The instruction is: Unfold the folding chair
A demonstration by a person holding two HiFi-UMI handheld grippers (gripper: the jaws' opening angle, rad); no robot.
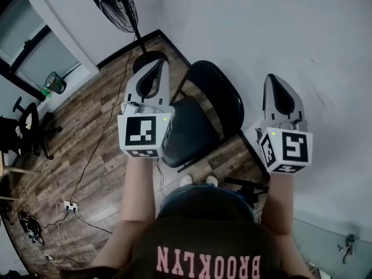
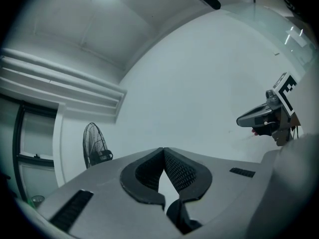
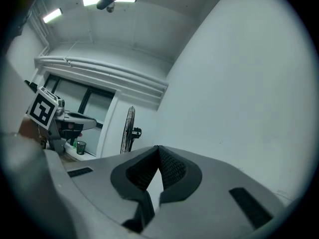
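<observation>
The black folding chair stands opened on the wooden floor below me, its seat flat and its backrest toward the white wall. Both grippers hang in the air above it, apart from it. My left gripper is over the chair's left side and my right gripper is to its right by the wall. In the left gripper view the left gripper's jaws meet at the tips with nothing between them. In the right gripper view the right gripper's jaws are likewise together and empty. Each gripper view faces the wall, not the chair.
A standing fan is at the back left, its base just behind the chair. An office chair sits at the far left. A power strip with cables lies on the floor to my left. The white wall runs along the right.
</observation>
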